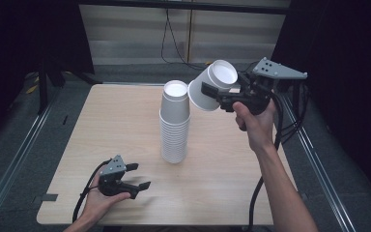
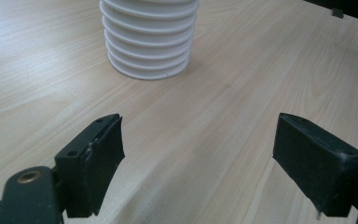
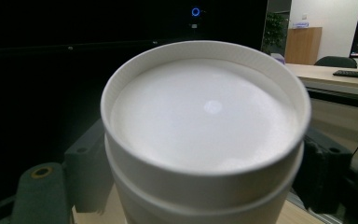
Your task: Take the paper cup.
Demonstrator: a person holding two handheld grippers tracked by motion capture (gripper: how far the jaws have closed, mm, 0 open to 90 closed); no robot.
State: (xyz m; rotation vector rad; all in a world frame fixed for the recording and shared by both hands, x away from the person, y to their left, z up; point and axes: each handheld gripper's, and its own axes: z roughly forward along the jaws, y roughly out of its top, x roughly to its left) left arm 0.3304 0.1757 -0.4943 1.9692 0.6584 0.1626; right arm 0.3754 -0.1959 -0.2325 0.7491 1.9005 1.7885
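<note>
A tall stack of white paper cups [image 1: 175, 125] stands upside down at the middle of the wooden table [image 1: 121, 121]; its lowest rims [image 2: 149, 42] show ahead in the left gripper view. My right gripper [image 1: 211, 95] is raised just right of the stack's top, shut on a single white cup [image 1: 213, 83] that is tilted with its base up and to the right. The recessed base of that cup [image 3: 205, 116] faces the right gripper view, a black jaw on each side. My left gripper [image 1: 141, 176] rests low near the table's front left, open [image 2: 198, 135], with bare wood between its jaws.
Black cables [image 1: 278, 145] trail from the right gripper past the table's right edge. Metal rails [image 1: 19, 154] run along the floor on both sides. A cable hangs down the back wall [image 1: 170, 38]. Bare wood lies left and front right of the stack.
</note>
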